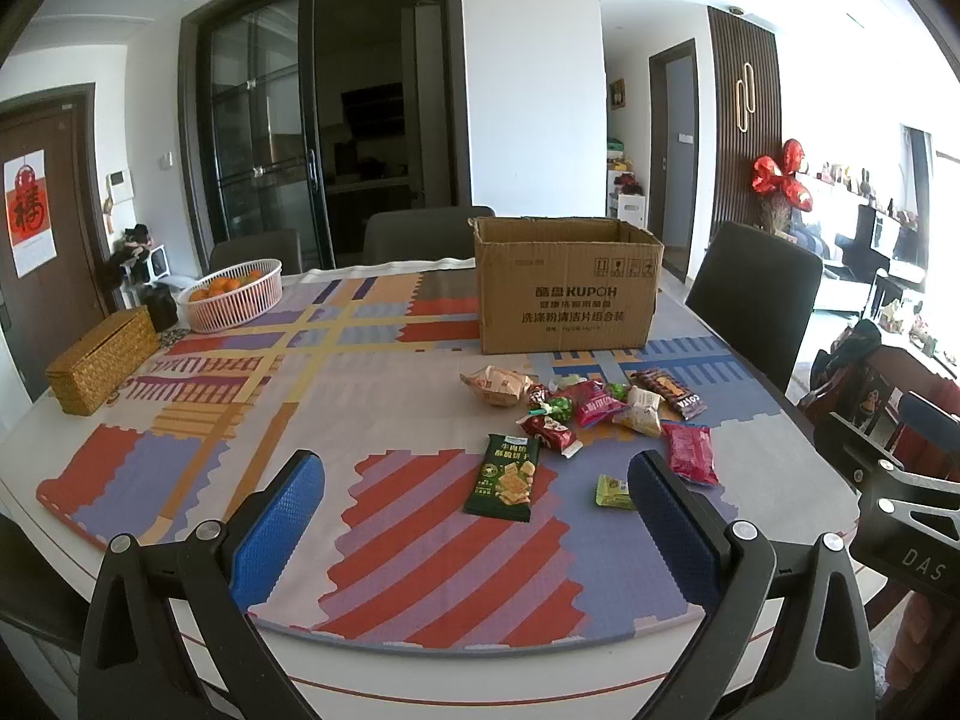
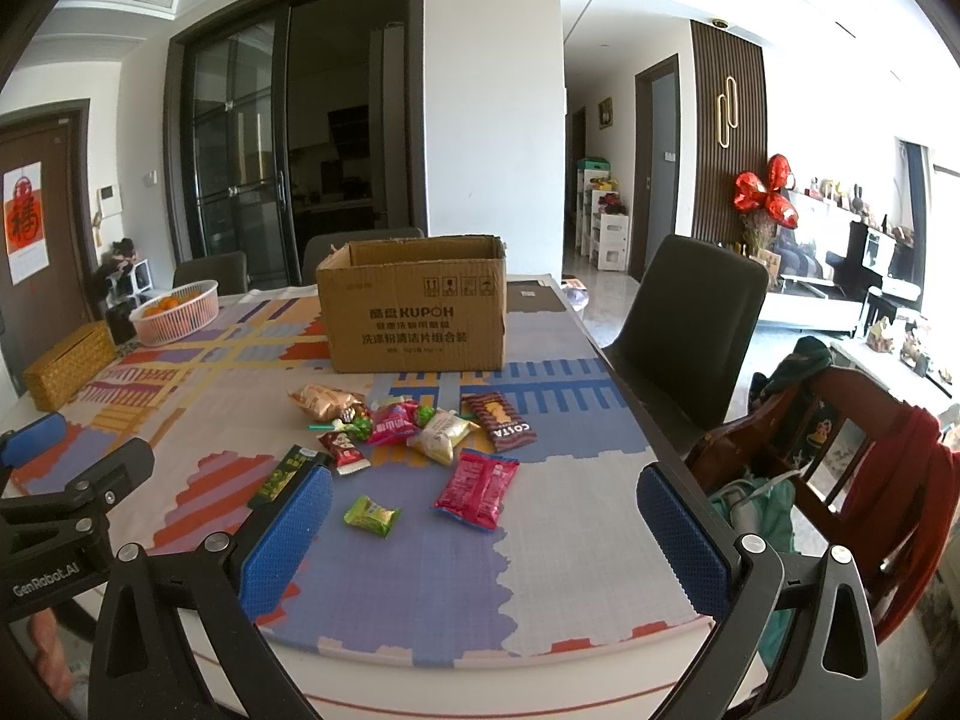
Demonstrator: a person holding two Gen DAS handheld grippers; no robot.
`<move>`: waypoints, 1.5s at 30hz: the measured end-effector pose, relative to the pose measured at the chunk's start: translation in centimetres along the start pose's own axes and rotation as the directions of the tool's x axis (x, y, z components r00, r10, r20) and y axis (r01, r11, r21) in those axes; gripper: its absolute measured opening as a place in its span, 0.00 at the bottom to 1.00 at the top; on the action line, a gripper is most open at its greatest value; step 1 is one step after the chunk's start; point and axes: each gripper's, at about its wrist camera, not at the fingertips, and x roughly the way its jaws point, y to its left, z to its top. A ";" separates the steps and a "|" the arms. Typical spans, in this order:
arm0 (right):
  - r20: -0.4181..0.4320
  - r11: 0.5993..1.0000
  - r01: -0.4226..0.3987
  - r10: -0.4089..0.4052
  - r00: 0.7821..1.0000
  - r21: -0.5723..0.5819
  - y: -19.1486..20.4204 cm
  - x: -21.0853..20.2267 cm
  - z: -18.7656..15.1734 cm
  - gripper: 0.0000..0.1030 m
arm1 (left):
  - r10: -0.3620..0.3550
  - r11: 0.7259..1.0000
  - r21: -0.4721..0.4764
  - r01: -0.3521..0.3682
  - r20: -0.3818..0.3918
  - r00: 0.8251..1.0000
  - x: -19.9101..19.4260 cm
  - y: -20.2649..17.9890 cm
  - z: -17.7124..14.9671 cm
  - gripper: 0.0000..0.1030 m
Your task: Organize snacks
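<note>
Several snack packets lie on the patterned table mat in front of an open cardboard box point(image 1: 567, 294) point(image 2: 414, 306). Among them are a dark green cracker pack point(image 1: 504, 485) point(image 2: 282, 476), a pink packet point(image 1: 690, 453) point(image 2: 477, 487), a small lime packet point(image 1: 613, 493) point(image 2: 371, 516) and a brown Costa pack point(image 1: 669, 391) point(image 2: 499, 420). My left gripper point(image 1: 477, 516) is open and empty, hovering above the near table edge, short of the green pack. My right gripper point(image 2: 486, 531) is open and empty, short of the lime and pink packets.
A pink basket of oranges point(image 1: 231, 294) point(image 2: 174, 311) and a woven box point(image 1: 102, 360) point(image 2: 69, 365) stand at the far left. Dark chairs point(image 1: 750, 300) point(image 2: 690, 330) surround the table. A wooden chair with clothes point(image 2: 840, 456) stands to the right.
</note>
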 end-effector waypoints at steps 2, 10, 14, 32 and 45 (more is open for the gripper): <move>-0.002 1.000 0.001 -0.001 1.000 0.000 0.0 0.0 0.0 1.00 | -0.001 1.000 0.001 0.001 -0.002 1.000 0.0 -0.3 0.0 1.00; 0.000 1.000 0.002 -0.002 1.000 0.000 0.0 0.0 0.0 1.00 | -0.004 1.000 0.001 0.004 -0.005 1.000 0.2 -0.6 -0.3 1.00; -0.002 1.000 0.001 -0.001 1.000 -0.001 0.1 0.1 0.0 1.00 | -0.003 1.000 0.001 0.003 -0.005 1.000 0.2 -0.7 -0.3 1.00; -0.073 1.000 -0.004 0.002 0.997 -0.025 0.7 2.9 0.0 1.00 | -0.024 1.000 0.011 0.025 -0.082 0.996 3.9 0.0 -0.6 1.00; -0.175 1.000 -0.014 0.013 0.984 -0.010 1.0 9.2 -0.5 1.00 | -0.011 0.999 0.047 0.018 -0.143 0.990 9.4 0.1 -0.4 1.00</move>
